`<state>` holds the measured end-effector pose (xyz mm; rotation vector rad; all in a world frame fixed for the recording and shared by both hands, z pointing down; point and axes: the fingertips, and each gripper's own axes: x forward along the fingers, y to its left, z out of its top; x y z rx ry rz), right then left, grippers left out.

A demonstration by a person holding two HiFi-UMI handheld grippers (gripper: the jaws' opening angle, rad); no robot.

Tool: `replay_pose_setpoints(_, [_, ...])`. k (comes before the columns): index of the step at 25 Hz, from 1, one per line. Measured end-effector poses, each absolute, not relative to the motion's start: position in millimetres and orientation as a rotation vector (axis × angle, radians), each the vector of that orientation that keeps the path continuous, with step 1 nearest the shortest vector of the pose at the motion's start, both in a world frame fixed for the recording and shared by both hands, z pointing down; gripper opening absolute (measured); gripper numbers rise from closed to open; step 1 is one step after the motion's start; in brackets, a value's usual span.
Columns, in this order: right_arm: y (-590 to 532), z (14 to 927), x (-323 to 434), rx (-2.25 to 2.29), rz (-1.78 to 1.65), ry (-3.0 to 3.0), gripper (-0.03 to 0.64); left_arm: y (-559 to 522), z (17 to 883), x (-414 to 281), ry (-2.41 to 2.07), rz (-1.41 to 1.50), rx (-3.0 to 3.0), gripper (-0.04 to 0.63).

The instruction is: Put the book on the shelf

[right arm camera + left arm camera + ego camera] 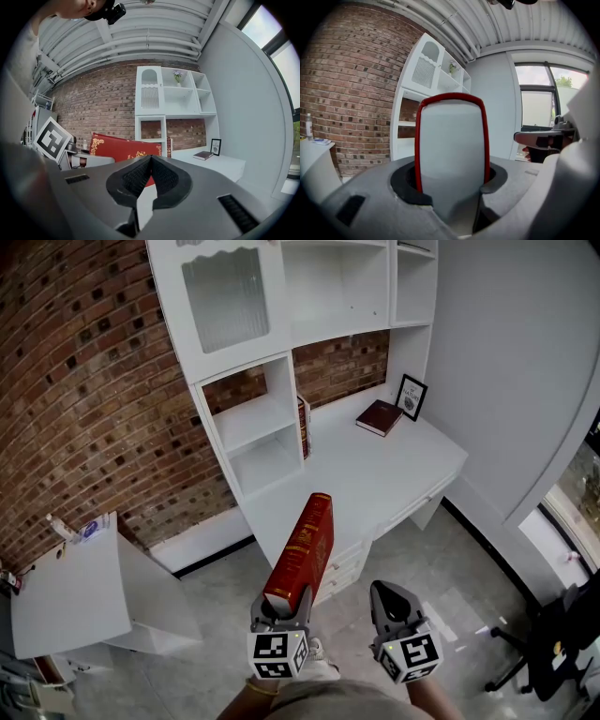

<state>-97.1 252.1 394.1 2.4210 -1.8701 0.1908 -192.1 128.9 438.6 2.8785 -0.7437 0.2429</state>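
The left gripper (281, 607) is clamping the lower end of a red book (302, 554), holding it up in the air out in front of the desk's (394, 479) front edge, well apart from the white shelf (267, 423). The right gripper (394, 604) is hanging beside it, jaws pressed together on nothing.

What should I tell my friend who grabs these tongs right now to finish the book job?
Left tongs: shut on the red book, gripping its lower end, and the book points up and forward.
Right tongs: shut, nothing in them.
White shelf: ahead, over the desk. A standing book is beside its cubbies and a flat book lies on the desk.
Done: red book picked up.
Left: walk up, set the red book on the shelf, let go.
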Motion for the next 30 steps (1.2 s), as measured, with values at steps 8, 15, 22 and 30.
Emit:
replay_pose_setpoints(8, [215.1, 396.9, -79.5, 2.414, 0.213, -1.870, 0.006, 93.8, 442.3, -176.3, -0.751, 0.250, 2.876, 0.235])
replay_pose_setpoints(15, [182.2, 397.4, -76.7, 2.385, 0.197, -1.888, 0.006, 65.4, 441.2, -170.9, -0.762, 0.246, 2.871, 0.235])
replay_pose_setpoints(22, [151.9, 398.9, -74.7, 2.405, 0.165, -1.914, 0.006, 37.0, 441.1, -166.7, -0.758, 0.248, 2.871, 0.235])
replay_pose_setpoints(30, [116.7, 402.4, -71.3, 2.417, 0.185, -1.915, 0.006, 4.4, 442.9, -167.4, -0.762, 0.253, 2.871, 0.235])
